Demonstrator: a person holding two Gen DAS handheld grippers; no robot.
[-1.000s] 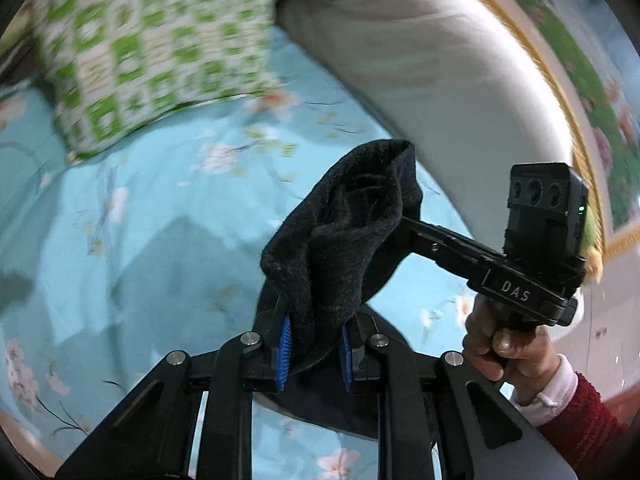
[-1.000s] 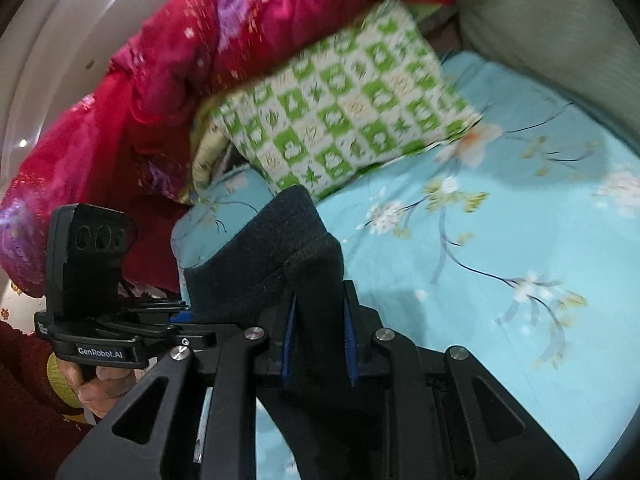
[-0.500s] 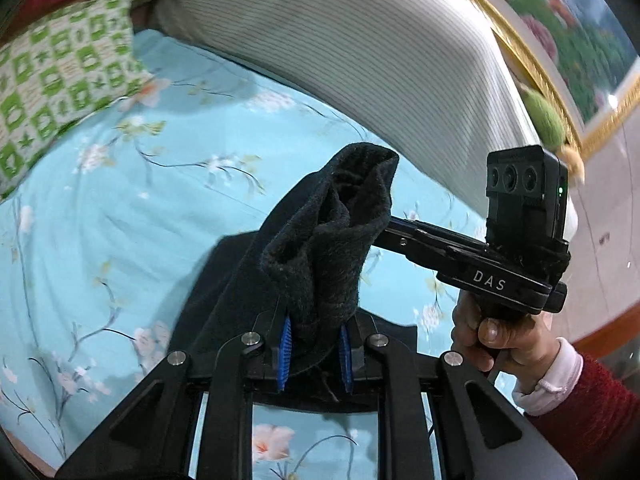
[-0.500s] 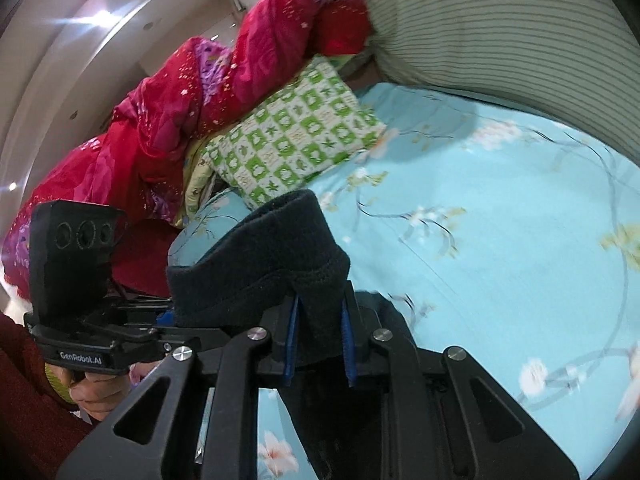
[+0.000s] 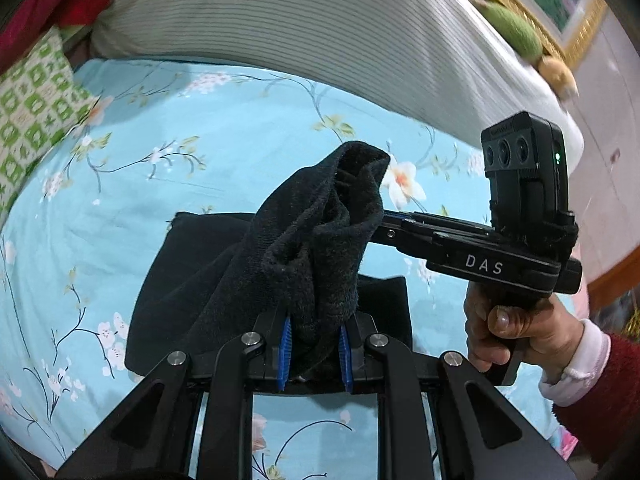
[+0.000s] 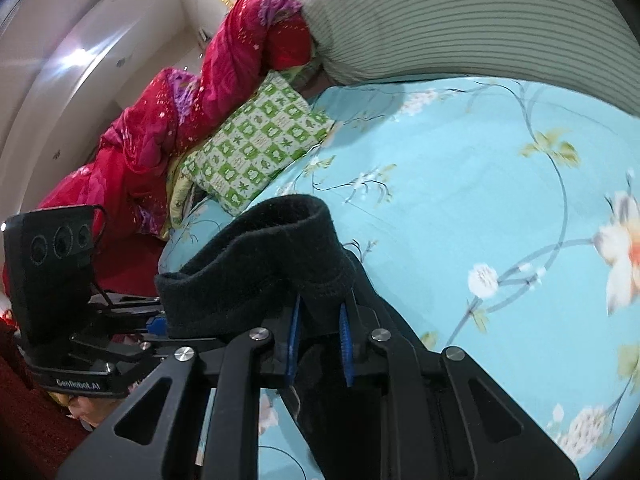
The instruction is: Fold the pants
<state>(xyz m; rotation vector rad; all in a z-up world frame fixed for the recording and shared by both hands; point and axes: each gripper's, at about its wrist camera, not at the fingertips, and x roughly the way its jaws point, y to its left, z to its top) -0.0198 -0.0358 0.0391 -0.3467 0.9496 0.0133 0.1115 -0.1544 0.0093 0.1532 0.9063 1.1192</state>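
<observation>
The black fleece pants (image 5: 304, 248) hang bunched between my two grippers above the blue floral bedsheet (image 5: 224, 140). My left gripper (image 5: 314, 354) is shut on one end of a thick folded edge. My right gripper (image 6: 320, 346) is shut on the other end of the same edge (image 6: 260, 248). In the left wrist view the right gripper (image 5: 390, 234) reaches in from the right, held by a hand (image 5: 516, 332). The lower part of the pants (image 5: 168, 292) lies flat on the sheet. In the right wrist view the left gripper's body (image 6: 80, 320) is at the left.
A green-and-white checked pillow (image 6: 256, 148) lies at the head of the bed, also in the left wrist view (image 5: 28, 108). A red quilt (image 6: 168, 128) is piled behind it. A large striped white bolster (image 5: 320, 28) runs along the far side of the bed.
Both grippers have swung toward the striped bolster and come lower, keeping their hold. More of the pants now lies flat on the sheet.
</observation>
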